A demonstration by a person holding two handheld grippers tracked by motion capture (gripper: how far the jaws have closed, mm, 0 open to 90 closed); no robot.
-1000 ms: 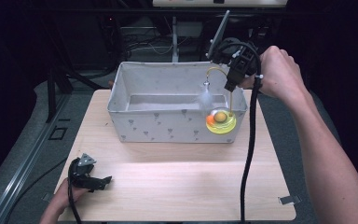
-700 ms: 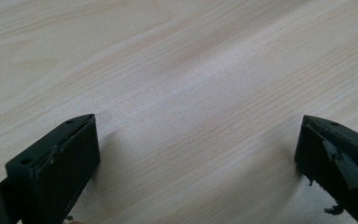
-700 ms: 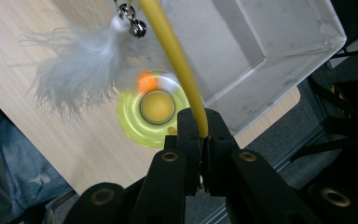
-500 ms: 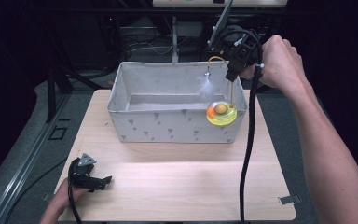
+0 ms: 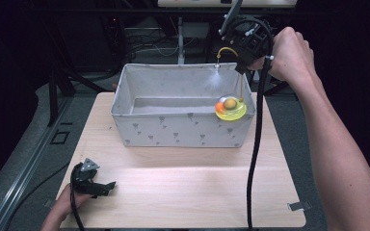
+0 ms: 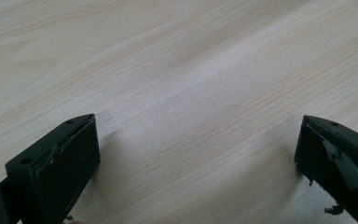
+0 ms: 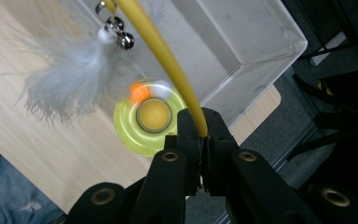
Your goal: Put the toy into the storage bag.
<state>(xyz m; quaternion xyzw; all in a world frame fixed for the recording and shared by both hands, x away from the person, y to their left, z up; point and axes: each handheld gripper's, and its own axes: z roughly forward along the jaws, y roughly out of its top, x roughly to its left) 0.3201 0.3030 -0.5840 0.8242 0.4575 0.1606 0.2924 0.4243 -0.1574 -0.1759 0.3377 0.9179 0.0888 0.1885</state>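
Pinching a yellow wand (image 7: 168, 56) at upper right, the right gripper (image 7: 200, 133) is clamped; the left gripper (image 6: 196, 154), lower left, gapes wide on bare table (image 6: 191, 70).

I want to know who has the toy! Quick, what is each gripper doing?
Left gripper: open, holding nothing, resting on the light wooden table.
Right gripper: shut on the yellow bendy wand of the feather cat toy.

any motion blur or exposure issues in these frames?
Right gripper view: the yellow-green disc is smeared by motion blur, the feather tuft is soft, and the yellow wand clamped in the right gripper is fairly sharp. High view: the surroundings fall to near black while the table and grey fabric bin are evenly lit. Left gripper view: wood grain sharp, faint sheen, soft shadows beside the open jaws.
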